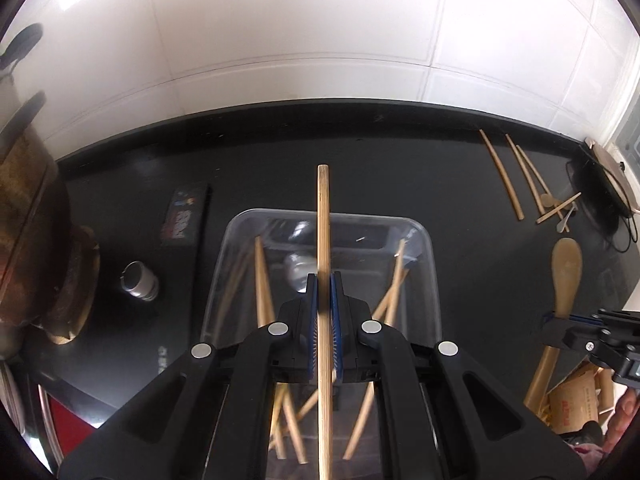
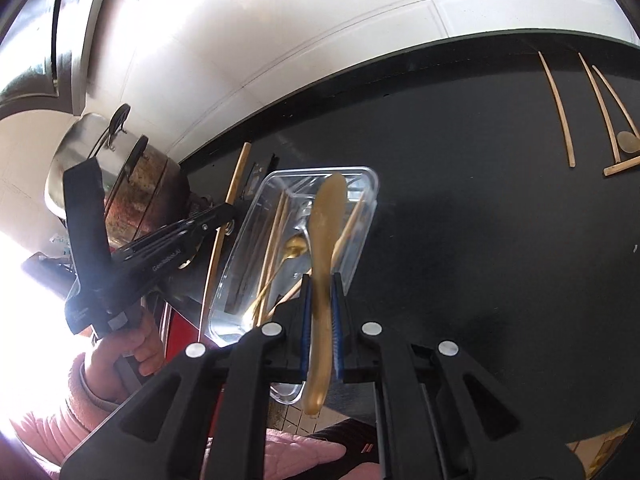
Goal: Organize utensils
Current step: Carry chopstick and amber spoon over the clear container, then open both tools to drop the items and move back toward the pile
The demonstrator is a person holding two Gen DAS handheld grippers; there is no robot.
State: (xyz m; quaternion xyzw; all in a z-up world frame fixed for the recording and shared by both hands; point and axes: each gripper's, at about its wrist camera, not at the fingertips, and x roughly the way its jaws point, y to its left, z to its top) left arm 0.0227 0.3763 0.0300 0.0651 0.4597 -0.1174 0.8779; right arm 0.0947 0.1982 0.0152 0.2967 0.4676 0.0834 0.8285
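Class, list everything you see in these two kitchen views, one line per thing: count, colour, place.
Clear plastic bin: one, transparent, centre of the black countertop, holding several chopsticks and metal spoons.
Held chopstick: one, light wood, above the bin.
Wooden spoon: one, tan, over the bin's right side.
Loose chopsticks: about four, light wood, far right of the countertop, with a small spoon.
Metal pot: one, steel, left, by the white tiled wall.
Small box: one, dark, left of the bin.
Left tongs: black, shut on the chopstick.
Right tongs: black, shut on the spoon.
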